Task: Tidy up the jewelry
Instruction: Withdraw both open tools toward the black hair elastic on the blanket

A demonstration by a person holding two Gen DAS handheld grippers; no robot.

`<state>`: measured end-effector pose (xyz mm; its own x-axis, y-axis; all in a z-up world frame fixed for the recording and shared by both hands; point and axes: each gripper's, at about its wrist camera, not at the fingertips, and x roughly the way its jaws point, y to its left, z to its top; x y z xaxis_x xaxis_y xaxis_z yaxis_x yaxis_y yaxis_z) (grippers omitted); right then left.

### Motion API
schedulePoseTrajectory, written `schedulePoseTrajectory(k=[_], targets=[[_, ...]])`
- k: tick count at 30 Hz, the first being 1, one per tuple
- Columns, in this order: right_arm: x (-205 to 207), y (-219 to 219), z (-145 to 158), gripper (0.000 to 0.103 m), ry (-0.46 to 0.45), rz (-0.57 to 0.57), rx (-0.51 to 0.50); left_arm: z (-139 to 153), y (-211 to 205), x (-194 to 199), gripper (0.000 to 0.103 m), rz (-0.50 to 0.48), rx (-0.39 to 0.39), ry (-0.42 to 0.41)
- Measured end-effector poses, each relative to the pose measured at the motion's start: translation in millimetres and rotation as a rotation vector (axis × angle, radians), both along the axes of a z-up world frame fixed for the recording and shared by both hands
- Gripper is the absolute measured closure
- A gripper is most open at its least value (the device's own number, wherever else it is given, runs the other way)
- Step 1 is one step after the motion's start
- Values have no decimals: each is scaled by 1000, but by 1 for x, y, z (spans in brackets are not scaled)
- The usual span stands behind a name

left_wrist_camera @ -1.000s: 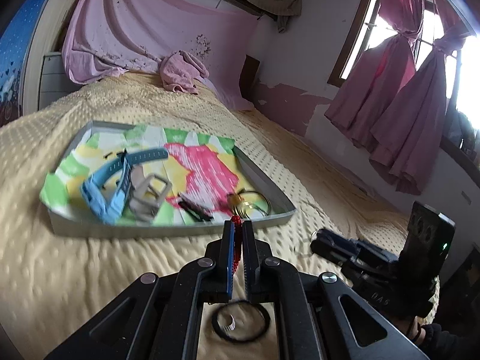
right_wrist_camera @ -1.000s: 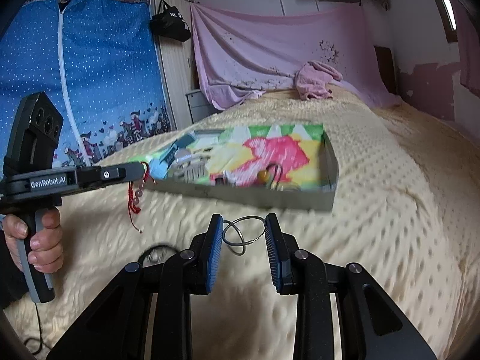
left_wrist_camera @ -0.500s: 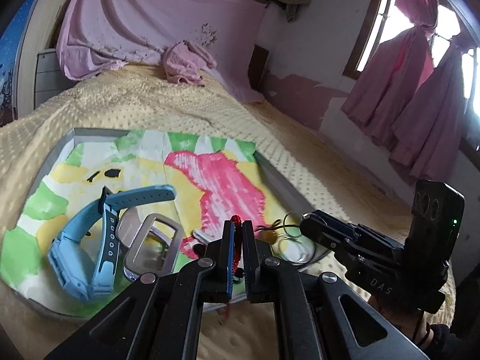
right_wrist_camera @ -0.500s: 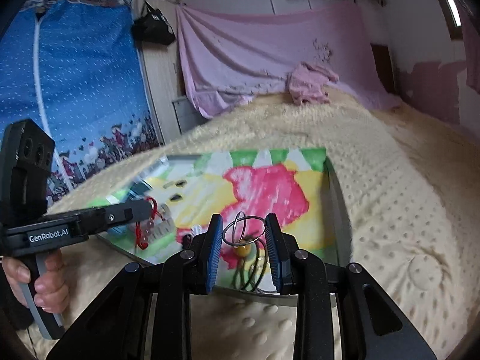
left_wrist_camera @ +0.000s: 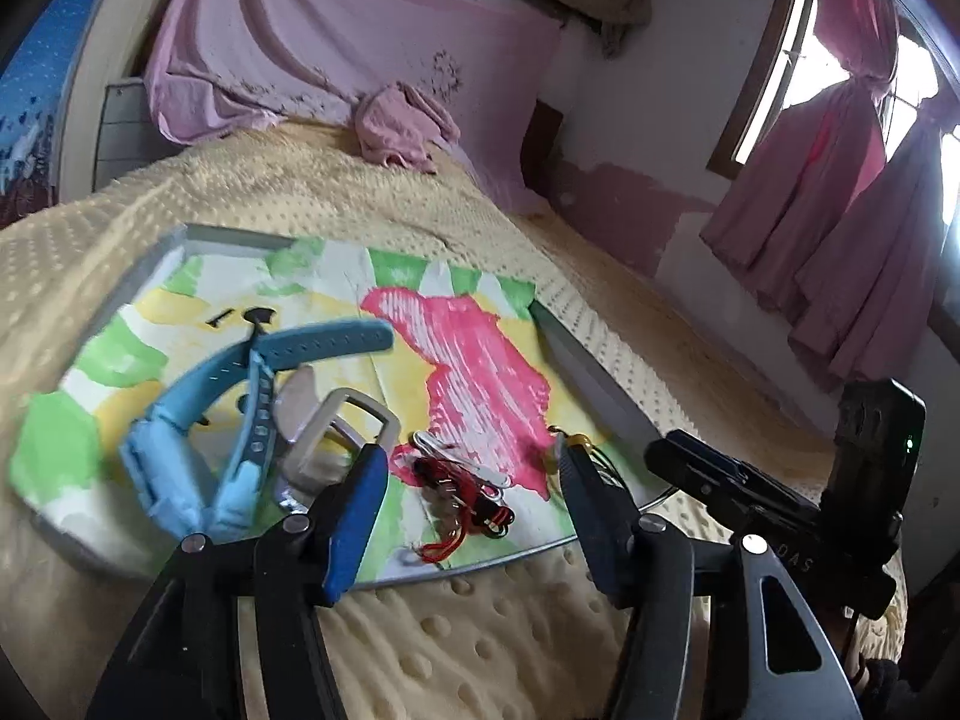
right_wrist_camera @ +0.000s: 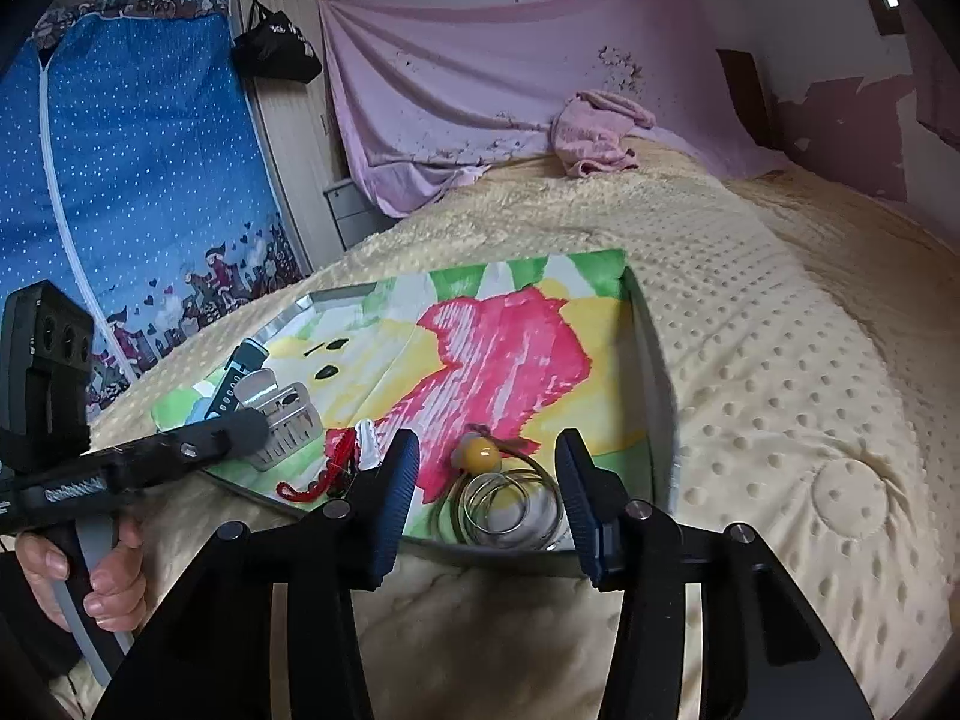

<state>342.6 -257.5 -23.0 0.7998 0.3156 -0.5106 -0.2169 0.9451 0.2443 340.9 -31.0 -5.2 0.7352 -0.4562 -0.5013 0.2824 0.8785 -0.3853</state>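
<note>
Both my left tool [left_wrist_camera: 468, 474] and right tool [right_wrist_camera: 486, 468] gaped wide and empty; the red cord bracelet [left_wrist_camera: 462, 492] and thin silver wire rings [right_wrist_camera: 510, 504] lay just ahead in the shallow grey tray [right_wrist_camera: 657, 384], so I judged little remained.

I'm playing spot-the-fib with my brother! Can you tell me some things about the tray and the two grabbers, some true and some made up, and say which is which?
1. Both grabbers are open. True: the left gripper and right gripper hold nothing.
2. The red string bracelet lies in the tray. True.
3. The blue watch is on the blanket outside the tray. False: it is in the tray.
4. The metal rings lie in the tray by a yellow bead. True.
5. The tray sits on a wooden table. False: it rests on a yellow bumpy blanket.
</note>
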Motion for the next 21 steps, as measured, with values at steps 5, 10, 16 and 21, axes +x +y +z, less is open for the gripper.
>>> schedulePoseTrajectory(k=[5,10,16,21], targets=[[-34,-5,14,53,-92,-33,7,14,3,-33,25,51,56,-101],[-73,-8,36,42,-207,-63,22,32,14,-71,11,127,56,-195],[-122,1,61,29,-334,-85,-2,50,21,-113,0,209,80,-293],[-157,14,73,16,-393,-83,-21,51,25,-144,0,261,121,-328]])
